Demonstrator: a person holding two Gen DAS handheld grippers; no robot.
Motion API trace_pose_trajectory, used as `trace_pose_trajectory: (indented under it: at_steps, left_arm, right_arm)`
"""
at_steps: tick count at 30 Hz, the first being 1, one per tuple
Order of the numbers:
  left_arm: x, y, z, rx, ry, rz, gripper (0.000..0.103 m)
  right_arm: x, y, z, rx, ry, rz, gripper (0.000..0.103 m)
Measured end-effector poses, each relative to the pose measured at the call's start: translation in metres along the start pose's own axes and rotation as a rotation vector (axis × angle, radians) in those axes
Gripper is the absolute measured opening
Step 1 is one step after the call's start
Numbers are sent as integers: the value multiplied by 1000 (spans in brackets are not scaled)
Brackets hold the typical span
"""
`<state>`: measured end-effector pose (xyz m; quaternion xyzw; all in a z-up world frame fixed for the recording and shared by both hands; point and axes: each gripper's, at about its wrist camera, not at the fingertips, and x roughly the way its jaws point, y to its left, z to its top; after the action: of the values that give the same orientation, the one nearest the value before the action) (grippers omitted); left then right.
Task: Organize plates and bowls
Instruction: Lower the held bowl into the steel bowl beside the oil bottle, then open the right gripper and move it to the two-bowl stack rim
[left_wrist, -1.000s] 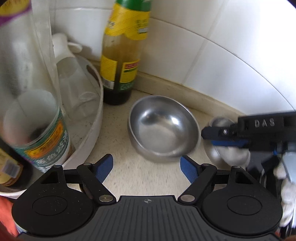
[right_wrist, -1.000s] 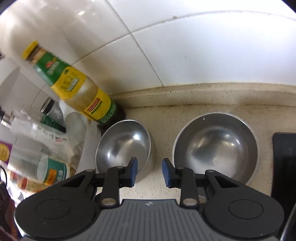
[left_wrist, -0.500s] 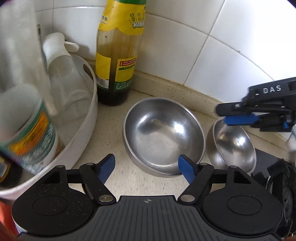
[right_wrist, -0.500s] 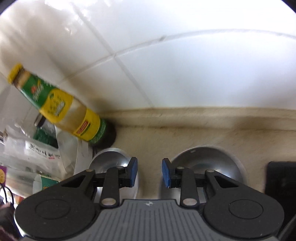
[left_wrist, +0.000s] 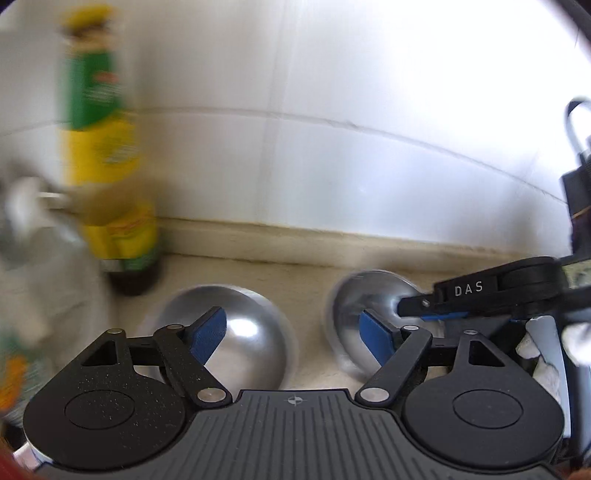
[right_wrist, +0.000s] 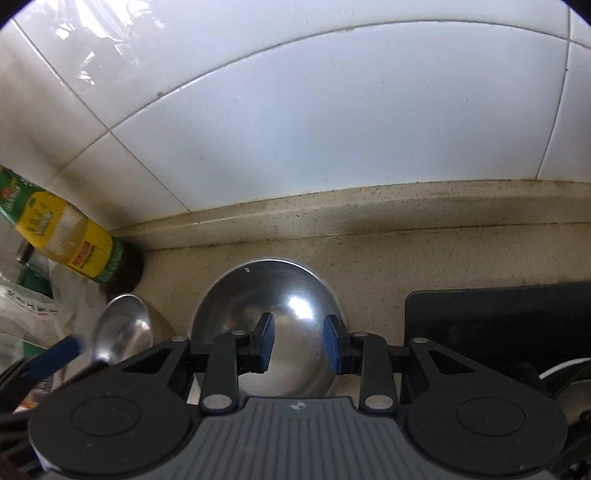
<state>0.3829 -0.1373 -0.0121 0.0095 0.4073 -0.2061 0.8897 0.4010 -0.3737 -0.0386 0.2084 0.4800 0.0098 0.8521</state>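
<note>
Both empty, the wide left gripper (left_wrist: 291, 338) and narrow right gripper (right_wrist: 297, 341) hover over two steel bowls (right_wrist: 280, 317), lower frame, likely needing one gripped and nested.

The speckled counter (right_wrist: 388, 258) carries two steel bowls (right_wrist: 273, 314) (right_wrist: 123, 328) (side by side), a sauce bottle (right_wrist: 77, 247) and a black slab (right_wrist: 498, 317).

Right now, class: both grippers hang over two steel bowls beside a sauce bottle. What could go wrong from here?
1. The left gripper is close to the sauce bottle; a sideways swing might topple it.
2. The right gripper is above the larger steel bowl; smooth metal could slip from the pads.
3. The grippers may collide.
</note>
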Motion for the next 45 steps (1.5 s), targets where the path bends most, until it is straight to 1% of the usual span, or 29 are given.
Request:
trace_pose_trajectory:
  at_steps: [1,3,4,5,6,7,8,9,12,13,14,16,17,18,19,20,23,26,29,31,34,38,42,44,45]
  left_arm:
    - [10,-4,3,12,23,-2,82]
    - [26,-12,6,45,64,28,75]
    - [30,-16,8,68,66,17,74]
    - [31,-20,11,91,58,1,75]
    - [32,-23,14,114,47,2,77]
    - [35,-29,18,157,46,10,83]
    - [41,-35,20,199,58,10,83]
    - [47,-37,22,217,75,11,82]
    - [80,-43,16,261,192,34,75]
    - [88,-43,13,267,219,44,68]
    - [94,-43,8,276,238,45,66]
    - [97,-45,1,297,251,31,63]
    - [97,-46,0,287,261,17,57]
    - [96,-45,0,267,273,-14,51]
    - [95,-45,0,252,279,-27,51]
    - [93,-46,-1,250,273,-23,50]
    - [85,-48,-2,261,253,-21,50]
    - [72,-47,1,251,225,-37,51]
    - [46,-49,7,246,177,-54,56]
    - [24,-47,6,247,140,-69,59]
    - [-8,-41,-6,261,118,-80,59]
    - [-42,-27,-29,245,132,-77,59]
    - [-58,-14,-52,230,157,-60,59]
    - [-60,-8,-60,211,173,-58,59]
    - [-60,-5,-64,205,181,-56,59]
  right_arm:
    - [-3,-1,0,-4,-11,-2,29]
    - [-11,-5,-1,7,-45,-13,29]
    - [-15,-6,-2,-3,-67,-24,29]
    - [-19,-5,-2,-21,-85,-42,29]
    - [-19,-7,-2,-25,-80,-53,30]
    - [-17,-9,-2,-14,-57,-51,30]
    - [-13,-12,-4,10,-32,-33,30]
    - [-10,-14,-6,28,-10,-12,30]
    - [3,-19,-14,54,42,-2,30]
    - [7,-21,-17,67,61,0,30]
    - [10,-22,-20,68,74,4,30]
    - [16,-26,-26,90,91,16,29]
    - [18,-28,-29,109,100,36,27]
    - [19,-30,-32,125,110,50,22]
    - [19,-29,-34,130,111,50,22]
    - [19,-28,-35,131,107,50,22]
    - [12,-30,-33,150,80,68,21]
    - [-7,-27,-29,145,36,82,21]
    - [-28,-18,-28,116,4,95,21]
    - [-39,-11,-32,95,3,108,21]
    - [-56,1,-46,66,18,139,21]
    - [-69,16,-69,29,74,176,21]
    - [-65,32,-95,-16,147,180,21]
    - [-61,36,-102,-20,167,175,21]
    - [-58,41,-105,-44,171,161,23]
